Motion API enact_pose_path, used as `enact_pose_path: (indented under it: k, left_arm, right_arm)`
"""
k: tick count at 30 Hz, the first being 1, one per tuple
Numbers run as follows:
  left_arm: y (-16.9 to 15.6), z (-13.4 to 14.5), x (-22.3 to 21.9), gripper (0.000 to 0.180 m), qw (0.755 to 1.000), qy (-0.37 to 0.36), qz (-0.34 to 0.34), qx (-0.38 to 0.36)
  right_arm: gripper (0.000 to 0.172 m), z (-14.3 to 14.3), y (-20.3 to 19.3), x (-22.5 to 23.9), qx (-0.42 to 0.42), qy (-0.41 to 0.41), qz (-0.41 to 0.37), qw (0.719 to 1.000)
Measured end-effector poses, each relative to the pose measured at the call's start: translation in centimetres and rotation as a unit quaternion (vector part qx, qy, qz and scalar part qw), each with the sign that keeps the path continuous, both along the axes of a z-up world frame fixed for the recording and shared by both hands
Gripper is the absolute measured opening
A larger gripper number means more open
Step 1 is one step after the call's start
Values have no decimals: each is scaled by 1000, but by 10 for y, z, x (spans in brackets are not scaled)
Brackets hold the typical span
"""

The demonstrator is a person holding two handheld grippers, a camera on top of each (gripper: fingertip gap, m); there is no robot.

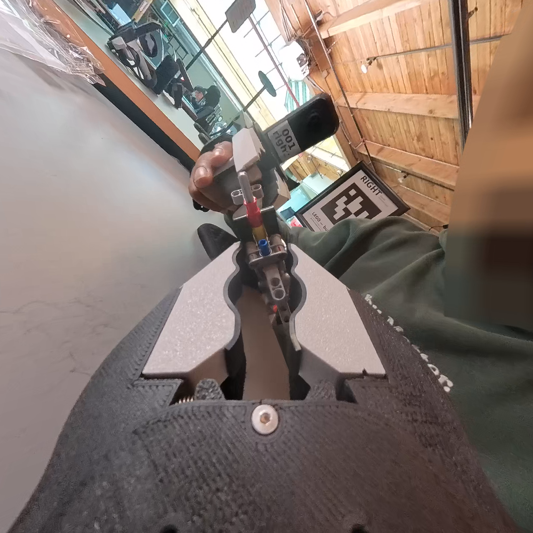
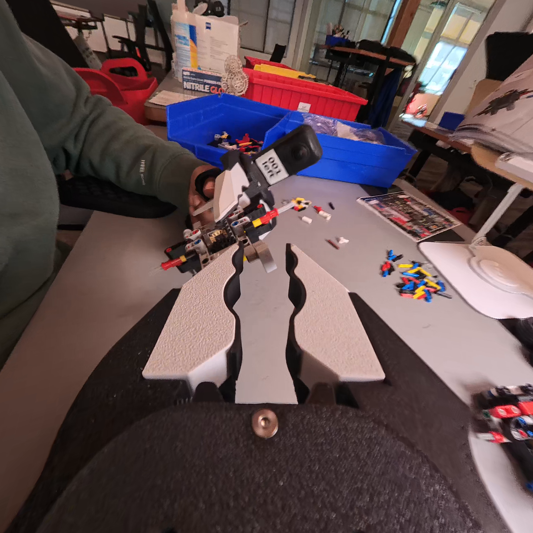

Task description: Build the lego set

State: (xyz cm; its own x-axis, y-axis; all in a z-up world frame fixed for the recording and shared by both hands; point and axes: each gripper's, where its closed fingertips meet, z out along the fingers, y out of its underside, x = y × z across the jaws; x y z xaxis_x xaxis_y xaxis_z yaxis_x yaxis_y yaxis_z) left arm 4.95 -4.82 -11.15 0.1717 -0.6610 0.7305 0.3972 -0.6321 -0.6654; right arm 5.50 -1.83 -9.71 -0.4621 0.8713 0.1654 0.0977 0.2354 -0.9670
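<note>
My left gripper (image 1: 264, 259) clamps the grey brick assembly (image 1: 266, 256), steadying it; my right gripper (image 2: 264, 253) hangs part-open and empty, the assembly at its ten o'clock.

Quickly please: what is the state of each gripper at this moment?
Left gripper: shut on the grey brick assembly.
Right gripper: open, holding nothing, beside that assembly.

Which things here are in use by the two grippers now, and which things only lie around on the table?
In use:
- left gripper, shut on the grey brick assembly
- right gripper, open, beside the assembly's grey end piece

Lying about:
- pile of small coloured pins
- blue bins
- red bin
- printed booklet
- white lamp base
</note>
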Motion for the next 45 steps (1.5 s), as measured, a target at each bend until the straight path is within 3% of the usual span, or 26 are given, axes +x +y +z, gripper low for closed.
enact_pose_path:
  k: [4, 8, 10, 14, 17, 21, 26, 33, 37, 45]
  left_arm:
    - [-5, -10, 8, 26, 988, 129, 12, 83]
    - [-4, -27, 8, 27, 924, 320, 46, 203]
    - [-3, -33, 8, 27, 895, 375, 54, 236]
    - [-4, -34, 8, 26, 875, 402, 58, 262]
    - [-4, -35, 7, 26, 859, 425, 60, 280]
    - [-7, -36, 10, 26, 847, 437, 53, 298]
    - [-8, -41, 10, 25, 845, 442, 44, 296]
    - [-7, -39, 6, 26, 863, 418, 49, 278]
    - [-11, -41, 12, 36, 874, 407, 29, 264]
    - [-15, -43, 16, 31, 855, 441, 20, 273]
  right_arm:
    - [33, -13, -14, 7, -51, -56, 55, 996]
    - [34, -26, -12, 11, -66, -103, 60, 991]
    - [30, -34, -13, 11, -54, -121, 58, 989]
    - [18, -39, -9, 10, -36, -130, 45, 990]
    - [23, -44, -9, 9, -5, -131, 39, 991]
    - [16, -52, -13, 12, 49, -147, 47, 987]
    - [5, -61, -20, 14, 106, -146, 56, 982]
    - [5, -57, -22, 11, 73, -131, 55, 987]
    - [5, -55, -26, 11, 72, -123, 61, 988]
    - [5, -52, -35, 12, 100, -113, 67, 986]
